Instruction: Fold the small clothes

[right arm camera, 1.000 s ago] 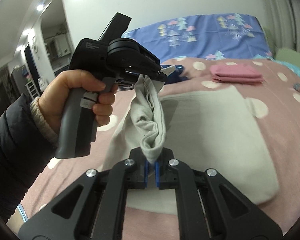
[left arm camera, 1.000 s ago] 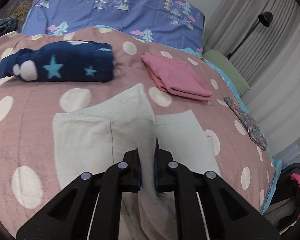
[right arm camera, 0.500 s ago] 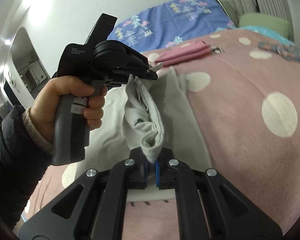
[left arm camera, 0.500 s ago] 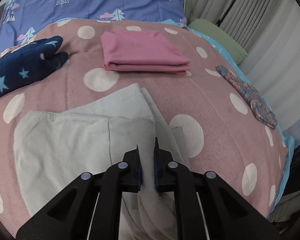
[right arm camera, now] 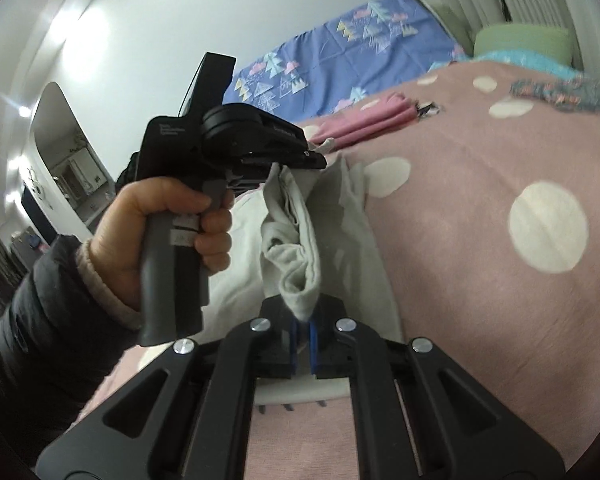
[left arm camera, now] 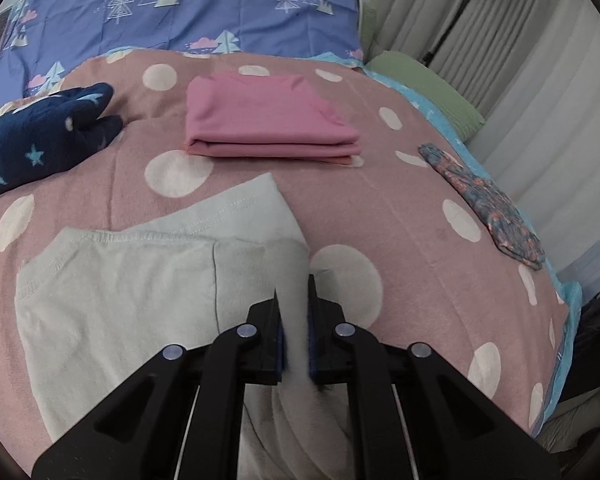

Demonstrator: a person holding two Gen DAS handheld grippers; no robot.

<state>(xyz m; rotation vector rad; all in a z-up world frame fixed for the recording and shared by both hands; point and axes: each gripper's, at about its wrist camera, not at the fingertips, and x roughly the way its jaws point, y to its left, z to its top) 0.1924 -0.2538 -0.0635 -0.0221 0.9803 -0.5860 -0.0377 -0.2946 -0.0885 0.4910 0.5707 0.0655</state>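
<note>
A pale grey garment lies spread on the pink dotted blanket. In the left wrist view my left gripper is shut on a raised fold of it at the garment's right side. From the right wrist view, that same left gripper sits in a person's hand, with the pale grey garment hanging from it in a bunched strip. The strip's near end is pinched in my right gripper, which is shut on it. Both grippers hold this edge a little above the bed.
A folded pink garment lies just beyond the grey one, a navy star-print garment at the left, a small flowered cloth near the bed's right edge. Blue tree-print bedding, a green pillow and curtains stand behind.
Both grippers carried the held edge sideways to the right across the garment and slightly down, rolling a little. The pink garment now sits straight ahead. Little has moved since the middle frames.
</note>
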